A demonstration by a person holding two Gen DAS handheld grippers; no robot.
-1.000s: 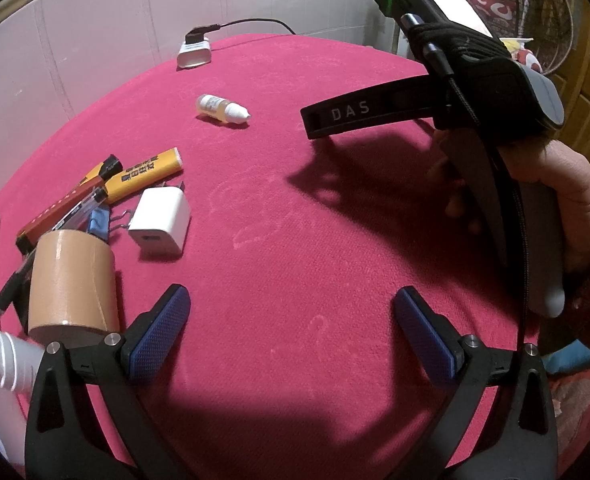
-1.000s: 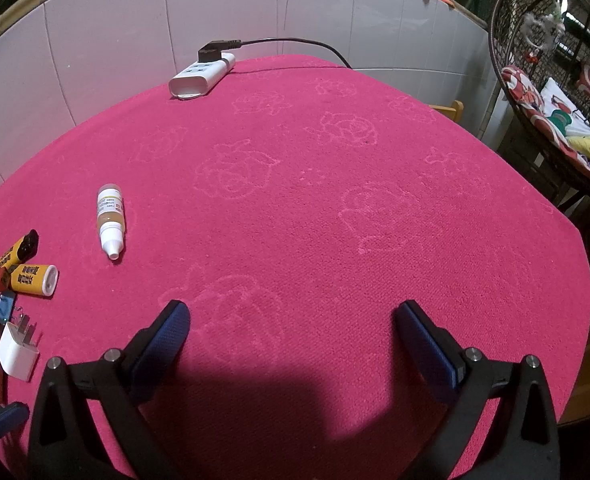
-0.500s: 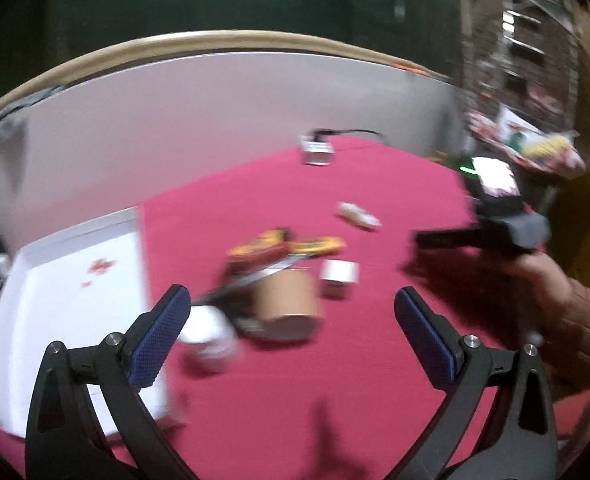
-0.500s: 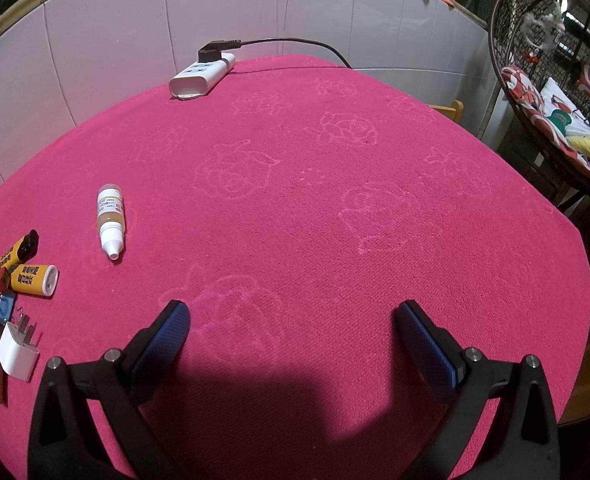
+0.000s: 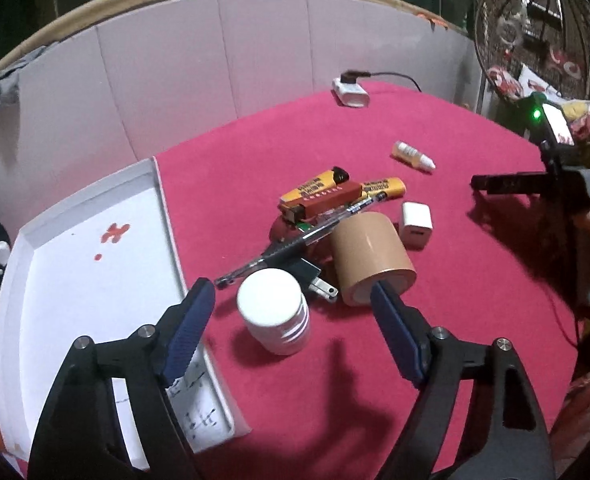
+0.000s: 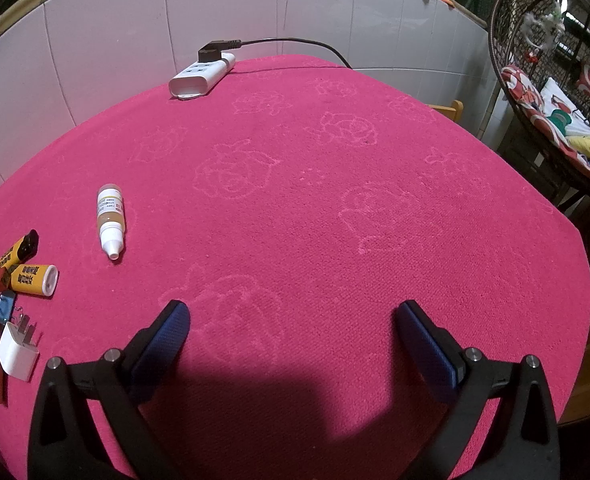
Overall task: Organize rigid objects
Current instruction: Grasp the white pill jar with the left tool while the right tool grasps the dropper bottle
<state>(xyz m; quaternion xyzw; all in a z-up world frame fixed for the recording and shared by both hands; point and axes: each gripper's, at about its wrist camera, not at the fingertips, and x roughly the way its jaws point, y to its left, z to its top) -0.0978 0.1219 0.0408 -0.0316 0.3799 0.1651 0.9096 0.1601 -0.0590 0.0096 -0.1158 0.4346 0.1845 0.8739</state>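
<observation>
White-capped jar (image 5: 273, 318) sat between my left tongs (image 5: 293, 312), centre of the left-wrist frame, upright on the red cloth (image 5: 435, 320). Jaws were closing, pads not yet touching it, so nothing was gripped. Tray (image 5: 95, 280) lay at lower left, its rim just beside my left pad.

Risks as I judged them:
- Jar was smooth and round; an off-centre pinch could have squirted it out or tipped it.
- Black plug (image 5: 311, 280) and tape roll (image 5: 369, 258) crowded just behind it; my right pad overlapped the roll's front edge in frame, and could have snagged it or shoved the pile.
- Pen (image 5: 291, 244) rested across that pile; a nudge could have rolled it.
- Tray rim could have caught the jar on the carry-over.

Right tongs (image 6: 291, 340) hung spread and empty over bare cloth, lower centre of their frame, dropper bottle (image 6: 111, 220) well off at left.
</observation>
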